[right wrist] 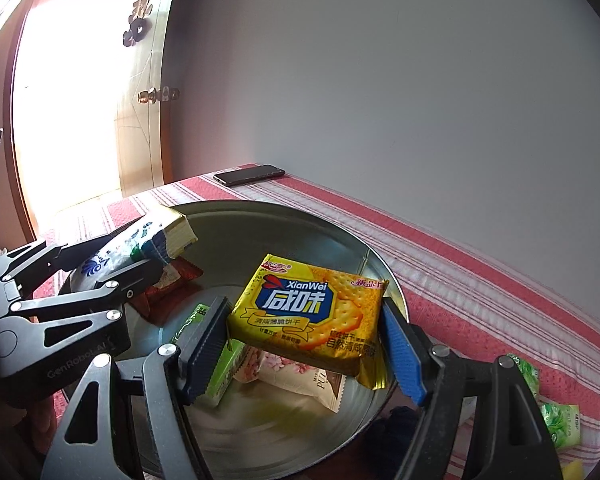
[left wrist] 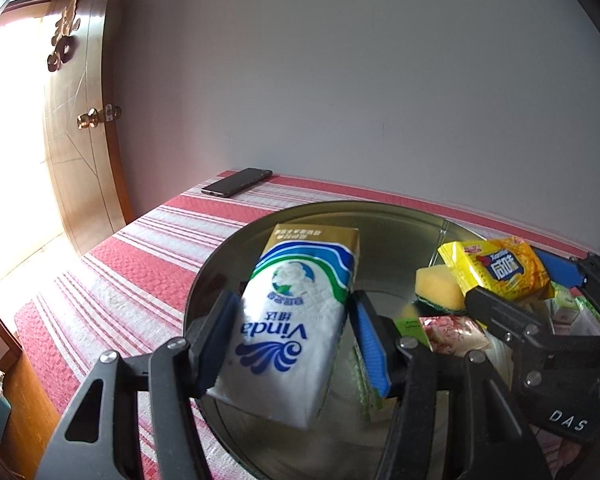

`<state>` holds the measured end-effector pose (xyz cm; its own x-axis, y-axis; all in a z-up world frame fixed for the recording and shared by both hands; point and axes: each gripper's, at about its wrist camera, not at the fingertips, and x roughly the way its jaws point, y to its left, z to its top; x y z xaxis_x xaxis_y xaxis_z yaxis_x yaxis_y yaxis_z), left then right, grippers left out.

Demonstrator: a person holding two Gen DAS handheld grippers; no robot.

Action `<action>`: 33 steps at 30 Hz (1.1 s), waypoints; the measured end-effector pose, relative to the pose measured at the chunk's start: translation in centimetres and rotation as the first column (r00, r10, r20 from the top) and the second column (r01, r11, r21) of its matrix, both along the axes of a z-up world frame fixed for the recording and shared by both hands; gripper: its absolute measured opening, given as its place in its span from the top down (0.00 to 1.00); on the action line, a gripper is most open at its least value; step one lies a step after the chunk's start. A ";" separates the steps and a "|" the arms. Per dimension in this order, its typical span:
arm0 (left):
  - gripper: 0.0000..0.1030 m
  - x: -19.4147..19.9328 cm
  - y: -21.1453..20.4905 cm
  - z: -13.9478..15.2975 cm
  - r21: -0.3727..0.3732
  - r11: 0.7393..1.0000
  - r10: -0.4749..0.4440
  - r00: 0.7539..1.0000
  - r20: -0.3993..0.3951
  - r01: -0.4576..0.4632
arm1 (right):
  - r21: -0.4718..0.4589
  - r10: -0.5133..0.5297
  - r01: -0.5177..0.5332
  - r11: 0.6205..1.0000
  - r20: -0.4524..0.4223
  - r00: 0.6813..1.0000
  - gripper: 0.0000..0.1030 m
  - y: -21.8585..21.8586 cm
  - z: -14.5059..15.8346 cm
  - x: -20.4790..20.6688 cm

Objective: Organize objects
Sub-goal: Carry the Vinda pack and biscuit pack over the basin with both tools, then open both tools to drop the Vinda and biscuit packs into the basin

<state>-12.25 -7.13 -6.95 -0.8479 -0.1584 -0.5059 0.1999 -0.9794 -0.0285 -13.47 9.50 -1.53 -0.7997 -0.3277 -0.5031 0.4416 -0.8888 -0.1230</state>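
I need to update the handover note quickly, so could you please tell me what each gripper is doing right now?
Left gripper: closed on the white and blue Vinda tissue pack.
Right gripper: closed on the yellow XianWei cracker packet.

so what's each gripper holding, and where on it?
Left gripper: Vinda tissue pack, by its long sides. Right gripper: yellow cracker packet, by its side edges.

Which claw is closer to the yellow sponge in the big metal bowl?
The right claw. It hangs right beside the yellow sponge, gripping the yellow cracker packet just above it. The left claw is farther off across the metal bowl, holding the tissue pack.
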 end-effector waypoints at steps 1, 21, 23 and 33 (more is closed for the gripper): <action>0.44 0.0 0.0 0.0 0.000 1.000 0.000 1.000 0.001 0.000 | -0.001 0.001 -0.001 1.000 0.002 1.000 0.27 0.0 0.0 0.0; 0.00 1.4 1.0 1.0 0.020 1.000 0.025 0.998 -0.062 -0.024 | -0.073 -0.152 0.149 0.986 -0.036 0.988 0.23 6.0 1.5 2.0; 0.00 1.5 1.3 1.1 0.024 1.000 0.021 0.998 -0.065 -0.020 | -0.077 -0.201 0.199 0.977 -0.028 0.979 0.23 7.5 1.5 2.2; 0.00 1.7 2.7 1.2 0.022 1.000 0.000 0.998 -0.066 0.002 | -0.042 -0.258 0.267 0.963 0.141 0.956 0.23 10.1 -1.2 1.7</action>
